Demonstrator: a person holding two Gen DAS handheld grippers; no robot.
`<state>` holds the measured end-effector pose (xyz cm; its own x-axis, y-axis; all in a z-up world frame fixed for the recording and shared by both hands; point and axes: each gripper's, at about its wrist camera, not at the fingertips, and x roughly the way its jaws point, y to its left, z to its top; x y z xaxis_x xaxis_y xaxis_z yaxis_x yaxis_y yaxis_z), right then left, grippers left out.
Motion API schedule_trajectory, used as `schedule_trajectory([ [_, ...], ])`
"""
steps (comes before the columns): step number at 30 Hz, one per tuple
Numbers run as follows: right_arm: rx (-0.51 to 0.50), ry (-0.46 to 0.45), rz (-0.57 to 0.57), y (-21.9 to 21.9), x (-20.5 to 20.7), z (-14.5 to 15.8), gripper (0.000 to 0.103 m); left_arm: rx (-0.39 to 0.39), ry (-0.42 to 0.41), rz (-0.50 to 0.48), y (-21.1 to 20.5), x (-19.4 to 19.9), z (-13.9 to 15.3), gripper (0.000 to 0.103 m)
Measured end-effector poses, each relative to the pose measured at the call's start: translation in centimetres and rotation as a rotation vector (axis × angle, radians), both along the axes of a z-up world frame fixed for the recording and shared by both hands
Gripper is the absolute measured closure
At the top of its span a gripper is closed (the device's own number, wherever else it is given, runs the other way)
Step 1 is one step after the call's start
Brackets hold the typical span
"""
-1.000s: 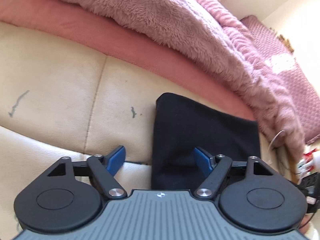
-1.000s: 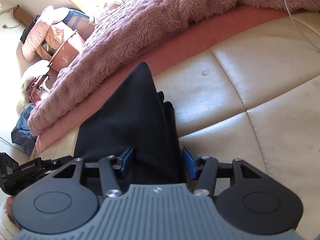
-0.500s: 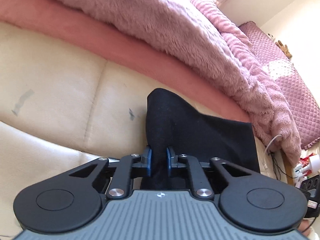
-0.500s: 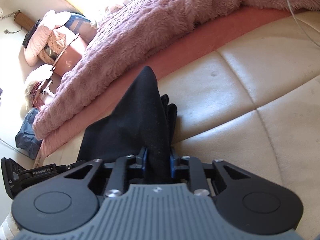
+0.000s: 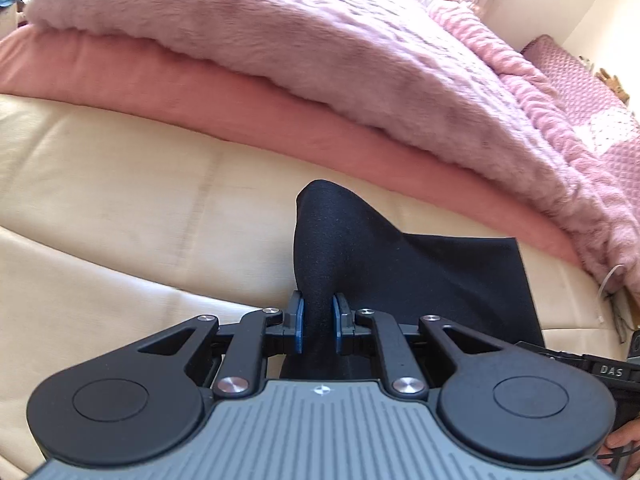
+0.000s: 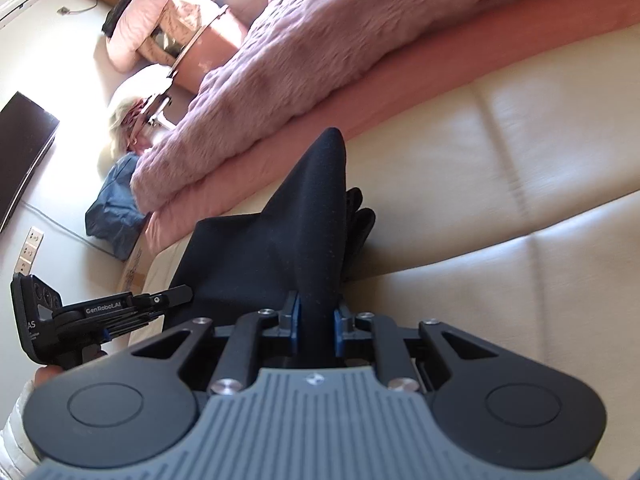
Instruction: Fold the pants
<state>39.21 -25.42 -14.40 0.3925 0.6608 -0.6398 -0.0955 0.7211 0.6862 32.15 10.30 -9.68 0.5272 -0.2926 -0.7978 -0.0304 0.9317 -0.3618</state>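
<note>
The black pants (image 5: 420, 276) lie folded on a cream leather sofa (image 5: 120, 216). My left gripper (image 5: 318, 322) is shut on one near corner of the pants, which rises in a peak between the blue pads. My right gripper (image 6: 316, 324) is shut on the other near corner of the pants (image 6: 280, 248), also pulled up into a peak. The left gripper shows at the left edge of the right wrist view (image 6: 132, 306). The rest of the pants still rests flat on the seat.
A pink fluffy blanket (image 5: 320, 44) over a salmon cushion (image 5: 200, 96) runs along the back of the sofa. A white cable (image 5: 610, 280) hangs at the right end. In the right wrist view, a blue bag (image 6: 116, 204) and a dark screen (image 6: 20, 152) stand on the left.
Both grippers were open around the pants' near edge a second ago. They have shut on the cloth and lifted its corners, and both views have risen and tilted.
</note>
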Motion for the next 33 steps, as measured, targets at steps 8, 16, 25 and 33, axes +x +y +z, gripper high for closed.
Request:
schedule_trajectory([
  [8,-0.106,0.004,0.024,3.1,0.3,-0.3,0.091,0.060,0.030,0.004,0.9,0.4,-1.2,0.081],
  [16,-0.323,-0.158,0.044,5.0,-0.9,5.3,0.058,0.237,-0.086,0.059,-0.4,-2.6,3.3,0.070],
  [25,-0.511,-0.463,0.083,8.1,-9.0,15.7,0.024,0.360,-0.252,0.106,-3.5,-10.2,11.9,0.047],
  [33,-0.551,-0.500,0.029,9.3,-17.9,18.2,0.021,0.444,-0.372,0.149,-5.5,-17.9,14.4,0.018],
])
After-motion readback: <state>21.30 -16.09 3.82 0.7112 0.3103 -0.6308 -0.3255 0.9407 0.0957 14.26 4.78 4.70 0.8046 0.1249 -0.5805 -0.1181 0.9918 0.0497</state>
